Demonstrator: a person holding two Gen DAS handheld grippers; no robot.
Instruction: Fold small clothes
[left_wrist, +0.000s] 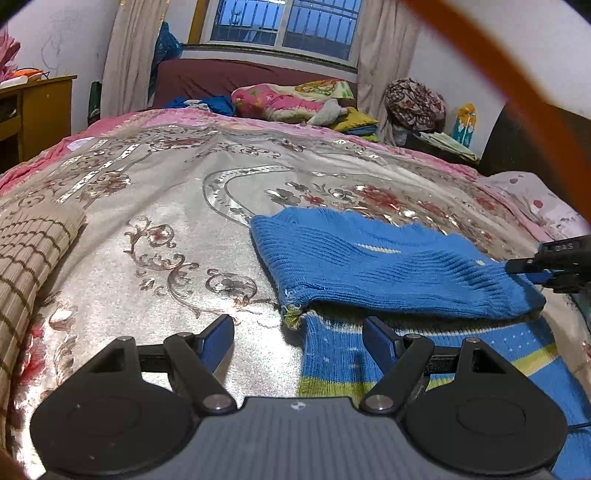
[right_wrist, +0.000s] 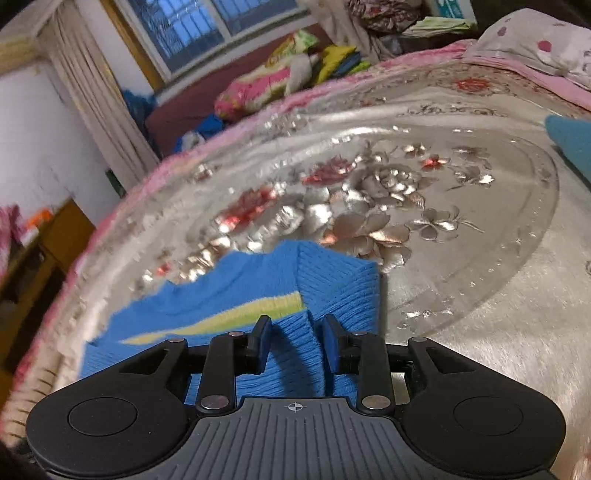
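A small blue knit sweater (left_wrist: 373, 266) with yellow-green stripes lies on the silver floral bedspread (left_wrist: 177, 229), its ribbed upper part folded over the striped lower part. My left gripper (left_wrist: 298, 338) is open and empty, just above the sweater's near left edge. My right gripper (right_wrist: 295, 345) has its jaws partly closed around a raised fold of the sweater (right_wrist: 258, 295) and lifts it off the bed. The right gripper also shows in the left wrist view (left_wrist: 532, 271) at the sweater's right edge.
A folded beige checked cloth (left_wrist: 29, 251) lies at the bed's left. A teal cloth (right_wrist: 572, 144) lies at the right. Piled bedding (left_wrist: 288, 99) and a wooden cabinet (left_wrist: 33, 110) stand beyond the bed. An orange cable (left_wrist: 517, 85) crosses the upper right.
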